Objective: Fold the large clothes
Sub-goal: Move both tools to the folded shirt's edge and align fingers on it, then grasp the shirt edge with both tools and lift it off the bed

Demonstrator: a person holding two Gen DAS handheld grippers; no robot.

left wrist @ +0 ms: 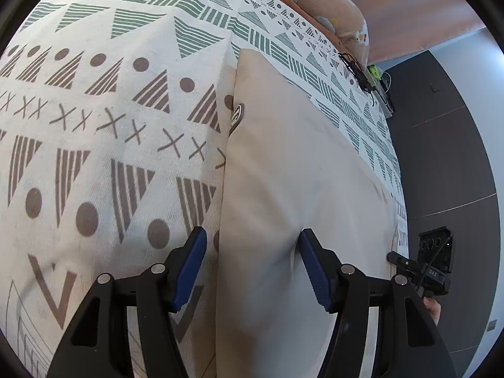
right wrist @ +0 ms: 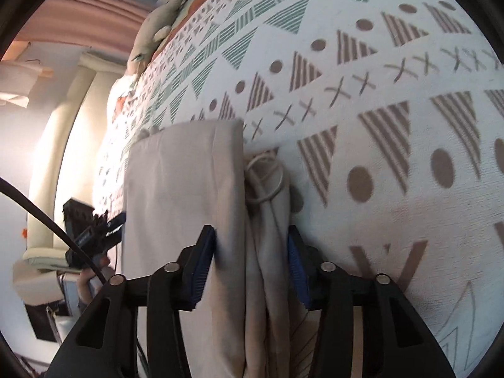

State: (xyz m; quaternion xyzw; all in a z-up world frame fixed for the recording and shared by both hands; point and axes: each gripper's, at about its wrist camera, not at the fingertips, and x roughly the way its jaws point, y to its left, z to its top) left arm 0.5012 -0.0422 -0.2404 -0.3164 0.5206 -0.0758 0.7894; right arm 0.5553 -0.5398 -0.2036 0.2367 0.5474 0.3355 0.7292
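A beige garment (left wrist: pixel 293 170) lies folded in a long strip on a patterned bedspread (left wrist: pixel 94 110). My left gripper (left wrist: pixel 252 252) is open, its blue pads straddling the garment's left folded edge; the right pad (left wrist: pixel 312 267) presses into the cloth. In the right wrist view the same garment (right wrist: pixel 186 182) ends in a folded edge, with a waistband and a looped drawstring (right wrist: pixel 267 176) beside it. My right gripper (right wrist: pixel 250 255) is open, its pads on either side of the garment's layered edge. The other gripper shows at the left (right wrist: pixel 94 236).
The white bedspread (right wrist: pixel 378 94) with green and brown triangles, dots and crosses covers the bed. A peach pillow (left wrist: pixel 334 6) lies at the head. Dark floor (left wrist: pixel 447 157) lies past the bed's right edge. Black cables and a small device (left wrist: pixel 362 75) sit at the bed's edge.
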